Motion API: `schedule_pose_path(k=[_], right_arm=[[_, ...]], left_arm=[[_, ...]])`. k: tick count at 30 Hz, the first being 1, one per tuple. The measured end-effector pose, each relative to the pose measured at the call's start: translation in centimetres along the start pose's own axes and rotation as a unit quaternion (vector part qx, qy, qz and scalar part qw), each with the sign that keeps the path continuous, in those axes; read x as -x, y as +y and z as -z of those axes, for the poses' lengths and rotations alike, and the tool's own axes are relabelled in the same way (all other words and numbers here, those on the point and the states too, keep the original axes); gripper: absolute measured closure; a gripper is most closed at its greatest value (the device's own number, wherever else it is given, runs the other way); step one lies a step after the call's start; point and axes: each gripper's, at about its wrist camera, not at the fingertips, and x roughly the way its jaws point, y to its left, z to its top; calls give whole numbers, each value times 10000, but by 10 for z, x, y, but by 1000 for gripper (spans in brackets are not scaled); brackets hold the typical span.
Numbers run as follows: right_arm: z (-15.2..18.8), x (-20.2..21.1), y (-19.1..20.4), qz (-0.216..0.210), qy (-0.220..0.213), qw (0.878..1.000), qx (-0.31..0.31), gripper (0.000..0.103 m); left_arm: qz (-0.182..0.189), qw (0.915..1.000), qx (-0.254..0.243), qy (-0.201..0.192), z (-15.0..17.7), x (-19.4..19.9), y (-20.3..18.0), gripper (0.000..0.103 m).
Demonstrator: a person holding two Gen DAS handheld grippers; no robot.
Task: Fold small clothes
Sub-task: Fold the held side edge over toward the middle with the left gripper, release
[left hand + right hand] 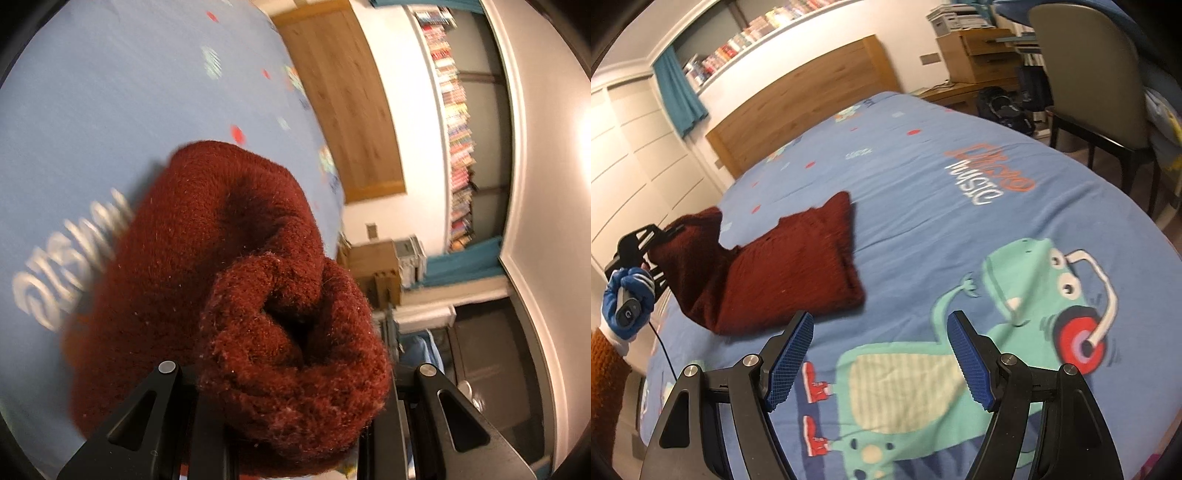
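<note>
A dark red fuzzy garment point(783, 266) lies on the blue printed bedspread point(923, 229), with one end lifted at the left. My left gripper point(670, 232) is shut on that lifted end and holds it above the bed edge. In the left wrist view the bunched red fabric point(291, 350) fills the space between the fingers, and the rest of the garment hangs down toward the bedspread point(92, 110). My right gripper point(881, 354) is open and empty, hovering over the bed just right of the garment's near corner, with its blue pads point(790, 360) apart.
A wooden headboard point(798, 110) stands at the far end of the bed. A grey chair point(1089, 77) and a wooden desk with boxes point(979, 55) stand at the right. A bookshelf point(757, 33) runs along the far wall. Wardrobe doors point(639, 155) are at the left.
</note>
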Motion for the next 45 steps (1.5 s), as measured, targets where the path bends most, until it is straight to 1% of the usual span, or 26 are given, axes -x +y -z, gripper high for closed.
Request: schedule_pose_path(k=[3,6,8,12,14,15,18,20,23,24,28,30,32,33,34,35,36,37,39,41,42,45], right_arm=[[0,5,-14,56,-27,9999,-109,26],[1,10,-25,97,-53,9997,-200,26],[2,11,-31,106,-59,9996,-255,26],[5,15,-39,118,-59,9995,-302,26],[6,16,-42,125,-58,9994,-326,26],[6,16,-44,131,-58,9993,-333,26],[7,18,-49,153,-64,9991,-379,26],[8,19,-53,159,-82,9989,-432,26],[8,20,-54,154,-102,9986,-486,26],[8,20,-55,150,-100,9986,-494,26],[8,23,-54,158,-109,9988,-446,26],[9,26,-55,187,-115,9988,-434,26],[9,27,-57,215,-117,9986,-462,26],[9,27,-58,222,-118,9985,-481,26],[9,27,-58,226,-116,9985,-490,26],[9,27,-58,230,-111,9985,-494,26],[9,27,-58,227,-108,9985,-491,26],[9,27,-56,219,-108,9986,-478,26],[8,26,-49,200,-93,9989,-408,26],[7,26,-44,187,-80,9992,-338,26],[6,25,-40,186,-77,9993,-301,26],[4,25,-34,211,-68,9996,-195,26]], left_arm=[[76,9993,-143,327,19,-29,-15,85],[2,9970,-349,686,43,-56,-24,85],[-142,9942,-522,933,62,-73,-26,85],[-578,9851,-896,1348,96,-99,-20,85],[-745,9808,-1100,1428,106,-103,-19,85],[-807,9789,-1230,1418,112,-102,-22,85],[-925,9736,-1601,1340,117,-101,-40,85],[-992,9686,-1882,1288,131,-97,-51,85],[-1155,9585,-2218,1369,162,-100,-57,85],[-1303,9529,-2333,1435,174,-109,-58,85],[-1703,9379,-2545,1631,205,-131,-46,85],[-1901,9290,-2698,1675,216,-139,-44,84],[-1983,9222,-2879,1651,225,-142,-47,82],[-2021,9186,-2969,1650,230,-143,-50,76],[-2045,9157,-3022,1683,234,-146,-52,68],[-2017,9154,-3024,1728,237,-147,-53,64],[-1961,9169,-2996,1763,241,-150,-54,59],[-1903,9182,-2963,1812,243,-152,-55,57],[-1786,9185,-2927,1971,249,-157,-57,55],[-1767,9152,-2976,2066,246,-166,-61,54],[-1746,9126,-3049,2092,242,-164,-63,54],[-1565,9095,-3170,2188,238,-152,-67,54]])
